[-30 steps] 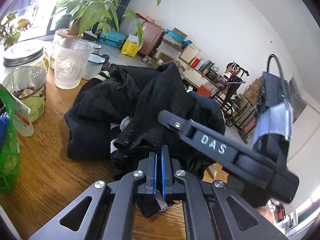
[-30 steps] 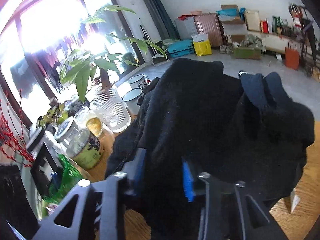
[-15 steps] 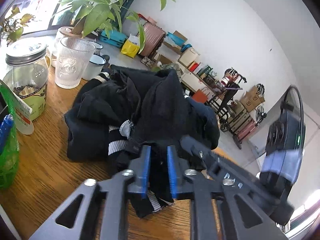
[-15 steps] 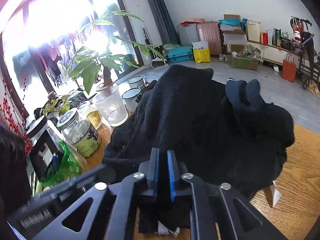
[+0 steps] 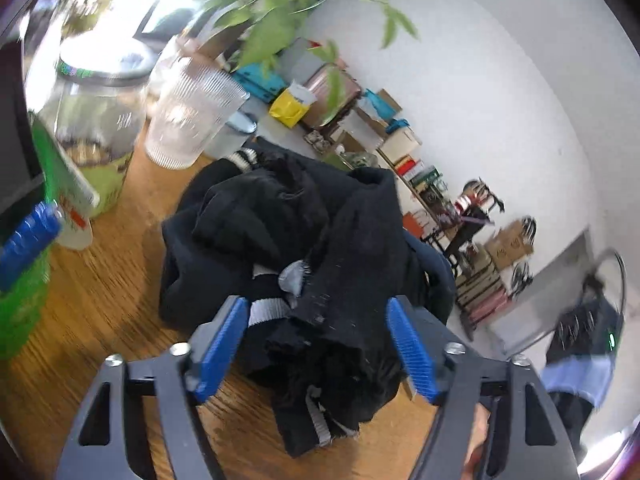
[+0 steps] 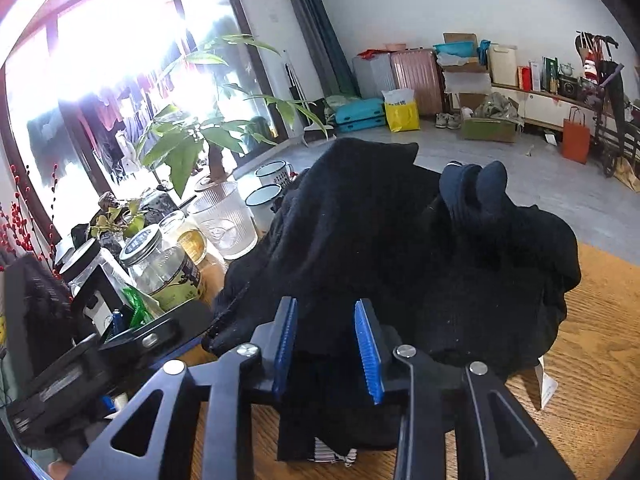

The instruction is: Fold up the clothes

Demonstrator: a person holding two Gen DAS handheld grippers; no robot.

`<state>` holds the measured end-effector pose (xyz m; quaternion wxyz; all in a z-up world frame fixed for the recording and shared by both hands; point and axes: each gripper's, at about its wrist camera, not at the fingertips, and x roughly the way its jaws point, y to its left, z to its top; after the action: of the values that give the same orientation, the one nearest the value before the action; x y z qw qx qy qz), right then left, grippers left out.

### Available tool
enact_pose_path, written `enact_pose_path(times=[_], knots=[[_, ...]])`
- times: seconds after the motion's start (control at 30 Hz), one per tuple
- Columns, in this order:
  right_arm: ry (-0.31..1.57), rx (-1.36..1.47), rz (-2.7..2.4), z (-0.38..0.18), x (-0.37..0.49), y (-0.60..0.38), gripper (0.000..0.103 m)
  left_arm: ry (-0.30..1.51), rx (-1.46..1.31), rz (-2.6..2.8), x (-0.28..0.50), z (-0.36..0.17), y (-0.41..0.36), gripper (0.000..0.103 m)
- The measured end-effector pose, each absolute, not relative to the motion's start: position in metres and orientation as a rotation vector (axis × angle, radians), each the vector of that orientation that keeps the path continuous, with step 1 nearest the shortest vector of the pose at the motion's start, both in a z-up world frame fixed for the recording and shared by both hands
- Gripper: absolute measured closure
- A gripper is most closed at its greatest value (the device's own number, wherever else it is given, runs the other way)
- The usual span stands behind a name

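A lived-in home, most likely a living room used partly for storage. A wooden surface [image 6: 600, 320] carries glass jars [image 6: 164, 268], a ribbed glass tumbler [image 6: 224, 224], enamel mugs [image 6: 264, 200] and a potted plant [image 6: 208, 136]. Behind it, a large window [image 6: 100, 80] shows laundry hanging outside. Along the white wall stand suitcases [image 6: 416, 80], cardboard boxes [image 6: 464, 80], a yellow shopping bag [image 6: 402, 114], a pair of shoes [image 6: 446, 120] and a low shelf [image 6: 552, 100] of small household goods on a grey floor [image 6: 540, 184].

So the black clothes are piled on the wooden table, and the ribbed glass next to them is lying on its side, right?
Not quite. The black clothes are piled on the wooden table, but the ribbed glass next to them stands upright, as the right wrist view shows.
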<state>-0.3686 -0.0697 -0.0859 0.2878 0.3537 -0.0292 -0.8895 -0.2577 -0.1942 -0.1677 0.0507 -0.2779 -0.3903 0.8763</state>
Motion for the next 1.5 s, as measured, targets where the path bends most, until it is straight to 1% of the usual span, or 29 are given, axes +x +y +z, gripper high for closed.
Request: enact_pose_path(times=[0.03,0.07,0.1,0.13,0.2,0.27,0.33,0.5,0.67,0.8,0.83,0.87,0.97,1.03,1.07,1.17,1.27,1.3,1.37,1.5], knots=[[-0.08,0.942,-2.38,-0.087,-0.366,-0.069,0.061,-1.202,-0.849,2.649,-0.262,-0.172,-0.194,0.062],[-0.081,0.942,-2.385,-0.089,-0.364,-0.068,0.06,-1.195,-0.871,2.639,-0.266,-0.175,-0.192,0.068],[-0.073,0.946,-2.388,-0.092,-0.361,-0.065,0.058,-1.184,-0.897,2.631,-0.271,-0.179,-0.19,0.08],[-0.065,0.951,-2.392,-0.095,-0.359,-0.062,0.057,-1.16,-0.896,2.636,-0.271,-0.179,-0.186,0.086],[-0.035,0.966,-2.403,-0.1,-0.356,-0.055,0.055,-1.093,-0.868,2.659,-0.27,-0.172,-0.178,0.09],[-0.004,0.98,-2.414,-0.105,-0.355,-0.049,0.054,-1.029,-0.823,2.672,-0.265,-0.162,-0.171,0.092],[0.01,0.993,-2.421,-0.108,-0.355,-0.042,0.049,-1.017,-0.79,2.649,-0.262,-0.156,-0.169,0.093],[-0.033,1.0,-2.401,-0.104,-0.349,-0.033,0.049,-1.043,-0.802,2.605,-0.26,-0.156,-0.166,0.093],[-0.039,1.0,-2.39,-0.093,-0.325,-0.019,0.048,-0.989,-0.829,2.601,-0.253,-0.151,-0.148,0.093],[0.001,0.979,-2.399,-0.08,-0.298,0.004,0.04,-1.031,-0.89,2.548,-0.238,-0.148,-0.132,0.095],[0.012,0.973,-2.404,-0.077,-0.293,0.01,0.039,-1.022,-0.897,2.545,-0.233,-0.143,-0.127,0.098],[0.022,0.967,-2.408,-0.074,-0.289,0.015,0.039,-1.01,-0.902,2.537,-0.227,-0.138,-0.123,0.103],[-0.004,0.97,-2.396,-0.065,-0.281,0.03,0.039,-0.949,-0.921,2.554,-0.213,-0.124,-0.112,0.103],[-0.021,0.964,-2.396,-0.059,-0.279,0.033,0.038,-0.856,-0.964,2.617,-0.209,-0.118,-0.105,0.103],[-0.027,0.96,-2.397,-0.056,-0.278,0.034,0.038,-0.838,-0.976,2.634,-0.208,-0.117,-0.104,0.103],[-0.023,0.949,-2.392,-0.052,-0.28,0.028,0.037,-0.929,-0.926,2.673,-0.204,-0.122,-0.12,0.103],[-0.038,0.946,-2.355,-0.052,-0.288,0.015,0.037,-1.15,-0.911,2.626,-0.211,-0.133,-0.149,0.103],[-0.055,0.949,-2.338,-0.052,-0.295,0.008,0.037,-1.192,-0.926,2.604,-0.217,-0.137,-0.156,0.103],[-0.079,0.956,-2.319,-0.055,-0.307,-0.003,0.037,-1.256,-0.967,2.56,-0.23,-0.145,-0.169,0.103],[-0.142,0.968,-2.286,-0.063,-0.334,-0.027,0.037,-1.355,-0.908,2.459,-0.248,-0.161,-0.178,0.102]])
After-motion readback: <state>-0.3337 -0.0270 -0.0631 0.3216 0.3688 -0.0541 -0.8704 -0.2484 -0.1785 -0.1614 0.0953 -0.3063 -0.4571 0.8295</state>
